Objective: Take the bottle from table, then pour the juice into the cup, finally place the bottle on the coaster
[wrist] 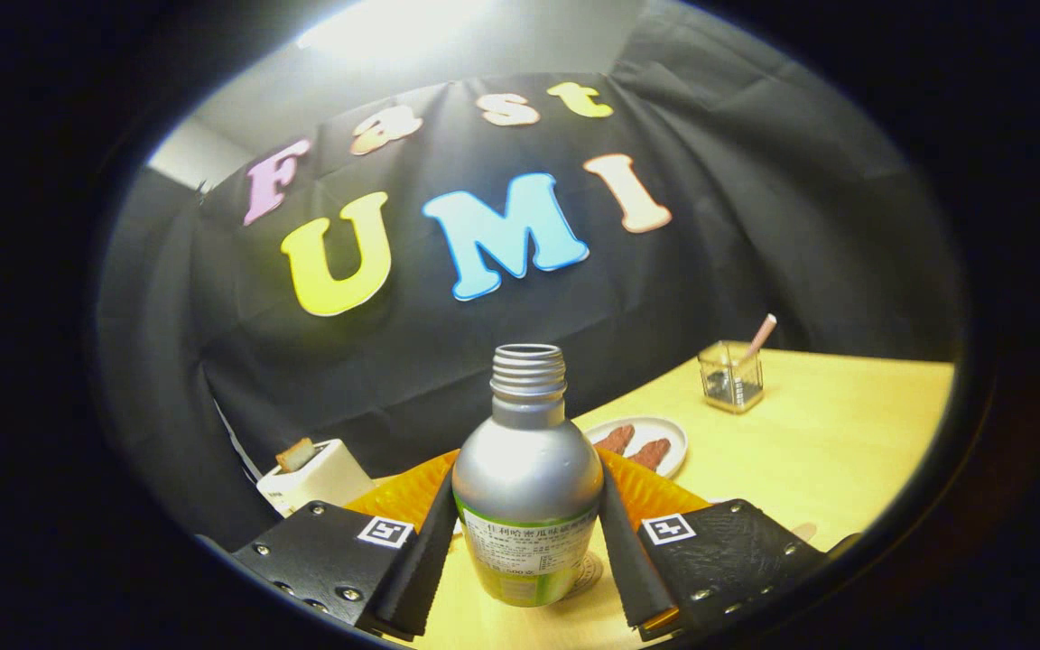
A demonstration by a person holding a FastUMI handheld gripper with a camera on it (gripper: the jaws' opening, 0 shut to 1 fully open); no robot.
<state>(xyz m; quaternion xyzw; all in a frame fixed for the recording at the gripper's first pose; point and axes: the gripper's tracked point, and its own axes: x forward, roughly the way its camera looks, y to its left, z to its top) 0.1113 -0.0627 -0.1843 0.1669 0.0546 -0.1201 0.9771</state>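
Note:
A silver metal bottle (527, 469) with a green-and-white label and an open threaded neck stands upright between my fingers. My gripper (527, 506) is shut on the bottle, one finger pressing on each side of its body. An orange ribbed object (403, 492), perhaps the cup, lies right behind the bottle and is mostly hidden by it and by my fingers. The edge of a pale round disc (589, 574) peeks out on the wooden table (827, 442) beside the bottle's base. I cannot tell whether the bottle's base touches the table.
A white plate (664, 429) with two reddish sausage pieces lies beyond the bottle to the right. Farther right stands a square glass holder (731, 376) with a pink stick. A white toaster (321, 474) with bread stands left, by the black cloth wall.

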